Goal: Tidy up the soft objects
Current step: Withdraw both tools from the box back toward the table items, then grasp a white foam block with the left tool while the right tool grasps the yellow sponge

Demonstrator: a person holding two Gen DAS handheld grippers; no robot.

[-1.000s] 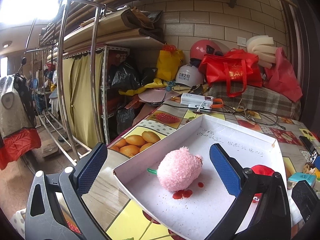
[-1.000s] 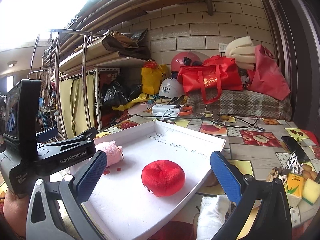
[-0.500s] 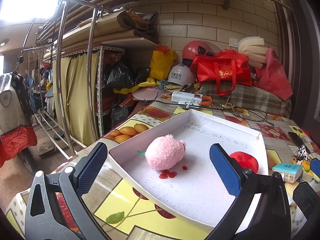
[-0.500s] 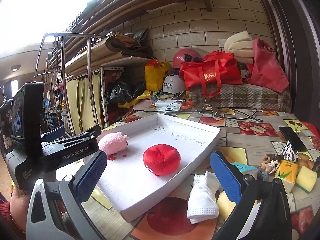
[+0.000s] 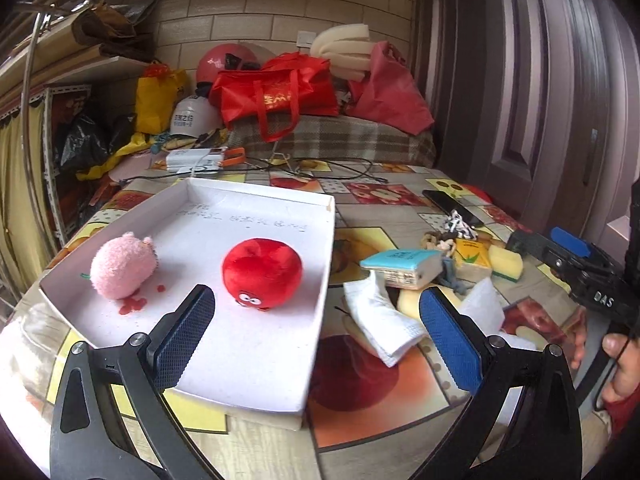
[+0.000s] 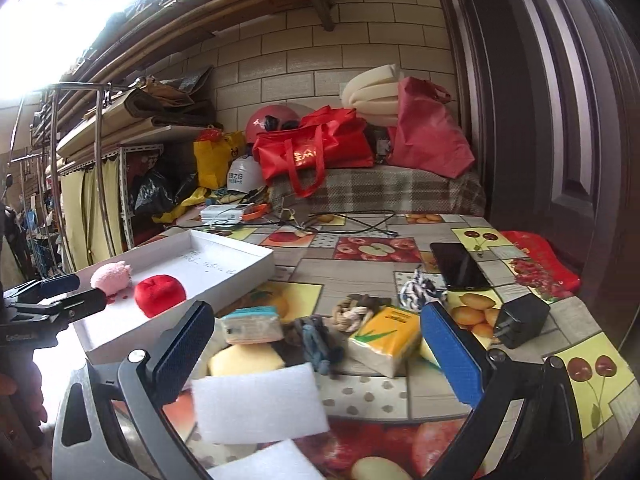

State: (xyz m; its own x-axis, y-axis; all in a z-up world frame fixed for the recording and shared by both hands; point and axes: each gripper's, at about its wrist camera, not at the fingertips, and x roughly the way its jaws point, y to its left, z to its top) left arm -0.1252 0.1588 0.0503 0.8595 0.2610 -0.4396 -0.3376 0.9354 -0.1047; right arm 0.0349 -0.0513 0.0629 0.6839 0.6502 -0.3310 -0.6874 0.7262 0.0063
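A white tray holds a pink plush at its left and a red plush in the middle; both show in the right wrist view, pink plush and red plush. My left gripper is open and empty above the tray's near right edge. My right gripper is open and empty above a pile of soft items: white foam sheet, yellow sponge, teal tissue pack, yellow tissue pack, grey cloth.
A black phone, a black charger, a knotted rope toy and cables lie on the fruit-print table. Bags and helmets pile up at the back. A white folded cloth lies beside the tray.
Both grippers have pulled back and swung right. The left view now takes in the tray's right edge and the pile. The right view has shifted from the tray to the pile.
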